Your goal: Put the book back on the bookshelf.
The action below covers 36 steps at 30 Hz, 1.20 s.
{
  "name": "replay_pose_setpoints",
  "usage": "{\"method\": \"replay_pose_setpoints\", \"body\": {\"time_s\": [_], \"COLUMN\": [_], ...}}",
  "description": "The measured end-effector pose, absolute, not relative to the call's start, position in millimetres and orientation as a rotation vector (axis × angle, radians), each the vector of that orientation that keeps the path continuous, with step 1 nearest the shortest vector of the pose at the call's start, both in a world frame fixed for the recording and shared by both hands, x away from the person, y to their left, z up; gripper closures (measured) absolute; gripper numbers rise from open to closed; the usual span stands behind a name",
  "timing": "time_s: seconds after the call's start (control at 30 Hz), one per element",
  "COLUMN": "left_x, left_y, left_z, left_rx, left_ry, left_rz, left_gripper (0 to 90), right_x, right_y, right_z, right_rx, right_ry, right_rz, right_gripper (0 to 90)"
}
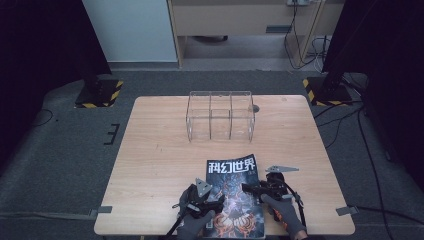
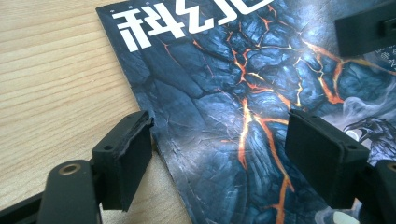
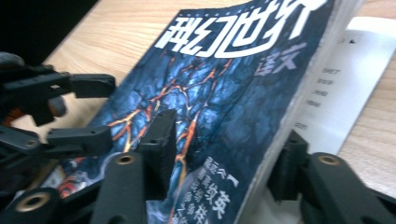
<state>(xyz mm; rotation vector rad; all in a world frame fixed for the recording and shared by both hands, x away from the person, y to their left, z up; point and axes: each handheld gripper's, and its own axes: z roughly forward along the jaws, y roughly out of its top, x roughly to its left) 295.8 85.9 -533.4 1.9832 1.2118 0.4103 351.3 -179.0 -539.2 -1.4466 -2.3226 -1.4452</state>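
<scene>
- The magazine sits at the bottom centre of the high view, flat-ish on the table near its front edge, right between the two grippers.
- Left gripper is at the magazine's left edge, lower left of the cover in the high view. In the left gripper view its jaws stand wide apart: one pad is just at the cover's edge over the wood, the other hangs over the lava-crack artwork. It's spread open with nothing pinched, and I can't tell whether the pads touch the paper.
- Right gripper comes in from the right side of the cover. In the right gripper view its jaws straddle the magazine's edge, one pad on top of the cover and one beneath it, with the cover lifted off a white page below. Whether the pads are actually pressing is too blurry to call.
- The magazine's long axis runs from the bottom of the high view towards the top, tilted slightly. The white title is at the far end, towards the clear plastic organizer up in the middle of the table.
</scene>
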Motion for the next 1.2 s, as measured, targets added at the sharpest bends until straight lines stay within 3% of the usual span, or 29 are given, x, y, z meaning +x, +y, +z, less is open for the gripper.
{"method": "replay_pose_setpoints", "body": {"time_s": [0.6,1.2], "left_x": [304.9,307.0], "left_y": [107.6,121.4], "left_z": [-529.2,-520.7], "left_rx": [1.913,1.857], "left_ry": [1.28,1.29], "left_rz": [0.398,0.401], "left_gripper": [22.9,24.3], "right_x": [345.6,338.9], "right_y": [-173.3,-169.8], "right_z": [-529.0,-518.7], "right_rx": [-1.461,-1.448], "right_ry": [-2.441,-2.451], "right_rz": [-1.44,-1.502], "right_gripper": [75.6,82.4]}}
